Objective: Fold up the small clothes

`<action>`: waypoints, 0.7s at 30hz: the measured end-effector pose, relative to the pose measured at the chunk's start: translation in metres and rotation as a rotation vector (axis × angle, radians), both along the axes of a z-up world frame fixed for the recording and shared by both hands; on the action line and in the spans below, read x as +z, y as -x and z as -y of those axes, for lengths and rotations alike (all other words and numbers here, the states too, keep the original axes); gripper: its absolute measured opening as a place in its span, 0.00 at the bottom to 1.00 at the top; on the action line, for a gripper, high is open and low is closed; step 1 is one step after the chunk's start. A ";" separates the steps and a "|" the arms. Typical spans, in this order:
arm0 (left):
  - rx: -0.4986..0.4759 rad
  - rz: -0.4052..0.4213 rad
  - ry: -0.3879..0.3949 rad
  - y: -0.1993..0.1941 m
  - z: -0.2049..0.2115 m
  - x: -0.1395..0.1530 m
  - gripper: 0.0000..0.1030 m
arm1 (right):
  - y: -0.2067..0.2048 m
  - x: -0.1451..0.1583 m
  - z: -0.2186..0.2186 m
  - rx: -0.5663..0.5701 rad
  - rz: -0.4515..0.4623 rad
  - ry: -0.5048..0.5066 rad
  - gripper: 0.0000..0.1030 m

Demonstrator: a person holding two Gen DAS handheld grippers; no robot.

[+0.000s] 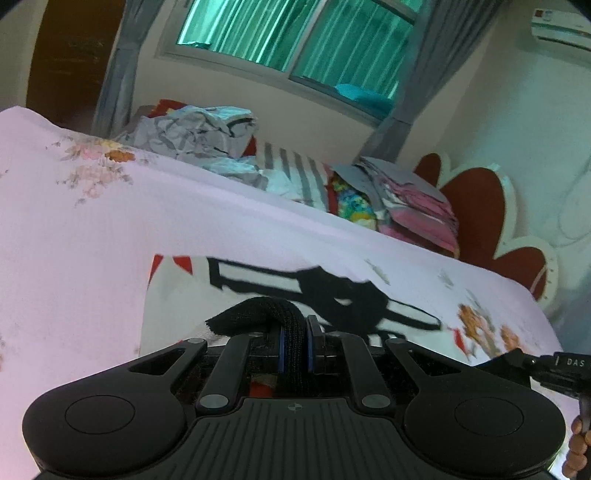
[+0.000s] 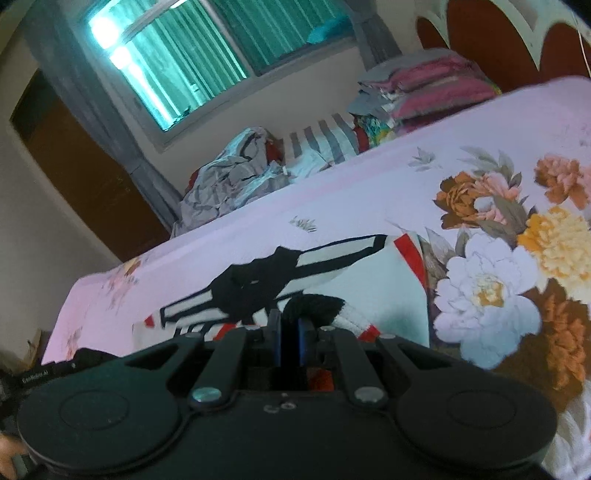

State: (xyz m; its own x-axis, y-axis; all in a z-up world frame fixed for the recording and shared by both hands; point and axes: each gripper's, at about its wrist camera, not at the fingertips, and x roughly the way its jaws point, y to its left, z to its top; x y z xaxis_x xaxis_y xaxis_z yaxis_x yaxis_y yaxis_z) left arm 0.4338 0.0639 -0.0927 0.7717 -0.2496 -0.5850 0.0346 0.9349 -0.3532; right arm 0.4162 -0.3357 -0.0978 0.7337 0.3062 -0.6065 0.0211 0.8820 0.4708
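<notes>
In the left wrist view, the upper left of the frame holds a brown door (image 1: 70, 55) and a grey curtain (image 1: 118, 62), with the green-lit window (image 1: 295, 33) across the top centre and an air conditioner (image 1: 561, 26) in the upper right corner. Below them the pink floral bedsheet (image 1: 74, 229) fills the left and middle, a heap of crumpled clothes (image 1: 195, 136) lies along its far edge, and further right sits a stack of folded clothes (image 1: 417, 206) before the red and white headboard (image 1: 480, 206). At lower centre the left gripper (image 1: 294, 345) has its fingers pressed together on a black ribbed hem of the small garment (image 1: 229, 291), a white piece with black and red print spread flat on the sheet. In the right wrist view the same door, window and heap run along the upper left to the centre, the garment (image 2: 332, 277) lies in the middle, and large printed flowers (orange, white, yellow) (image 2: 491, 280) fill the right side. The right gripper (image 2: 289, 339) at lower centre pinches another black ribbed edge of the garment, its fingers nearly closed on the cloth.
</notes>
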 end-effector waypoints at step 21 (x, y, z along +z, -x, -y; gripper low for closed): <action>0.165 -0.272 0.227 -0.111 -0.014 -0.067 0.38 | -0.110 -0.072 0.026 -0.149 -0.193 -0.144 0.28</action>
